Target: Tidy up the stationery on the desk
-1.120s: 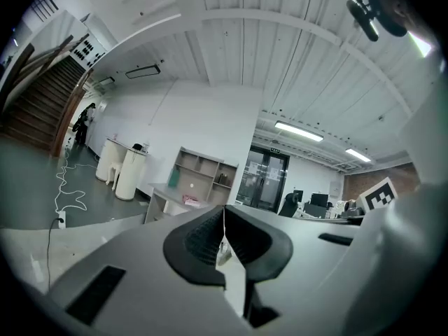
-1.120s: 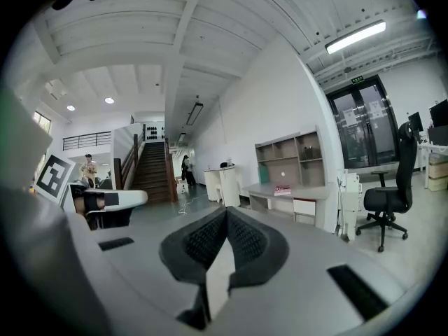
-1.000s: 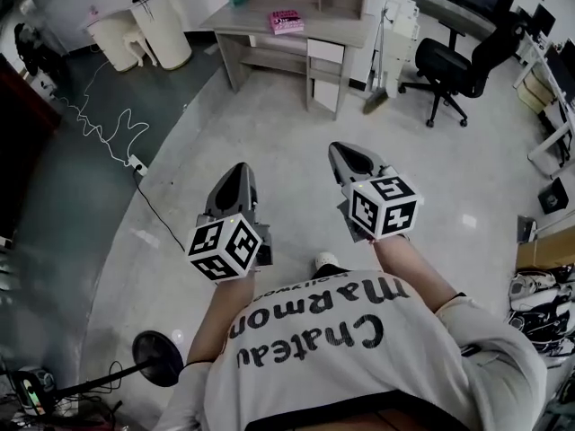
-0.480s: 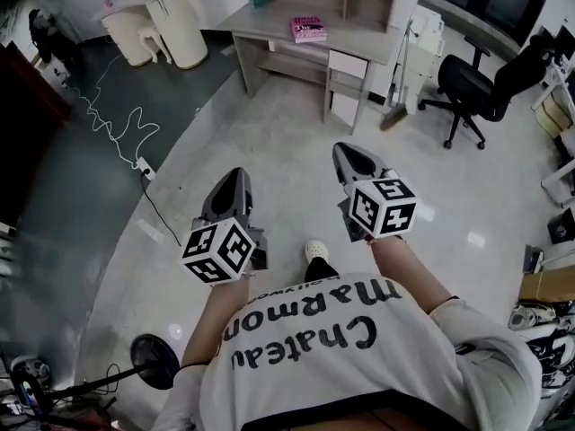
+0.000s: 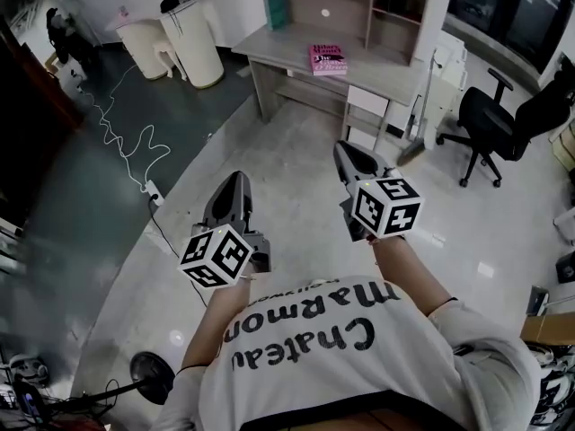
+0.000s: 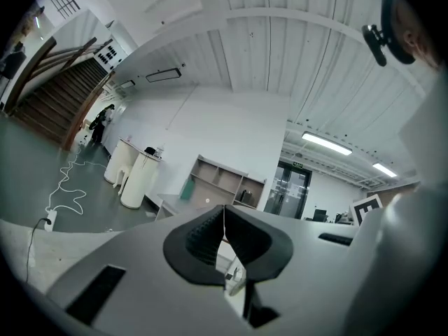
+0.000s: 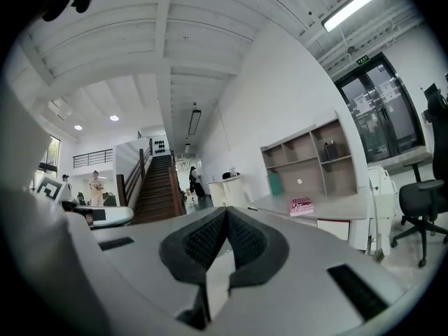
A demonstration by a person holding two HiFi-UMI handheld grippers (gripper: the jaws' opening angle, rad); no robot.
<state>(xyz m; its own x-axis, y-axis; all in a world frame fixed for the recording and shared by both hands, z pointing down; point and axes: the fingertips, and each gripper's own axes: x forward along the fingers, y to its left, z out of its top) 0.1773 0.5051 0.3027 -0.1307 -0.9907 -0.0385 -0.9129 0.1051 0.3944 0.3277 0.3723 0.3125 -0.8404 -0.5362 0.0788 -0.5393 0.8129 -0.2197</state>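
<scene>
A grey desk (image 5: pixel 377 79) with an open-shelf hutch stands across the room, far ahead. On its top lies a pink book (image 5: pixel 327 59), and a teal book (image 5: pixel 277 9) stands upright by the shelves. The pink book (image 7: pixel 302 206) also shows in the right gripper view. My left gripper (image 5: pixel 234 187) and my right gripper (image 5: pixel 349 157) are held out over the floor, well short of the desk. Both are shut with nothing between their pads.
A black office chair (image 5: pixel 503 124) stands right of the desk. Two white cylindrical stands (image 5: pixel 184 39) are at the back left. A white cable with a power strip (image 5: pixel 151 189) trails over the floor on the left. A round lamp base (image 5: pixel 151 375) sits near my feet.
The view has shifted toward the desk: desk, book and chair sit lower and nearer in the head view. Both grippers stay shut and keep their pose.
</scene>
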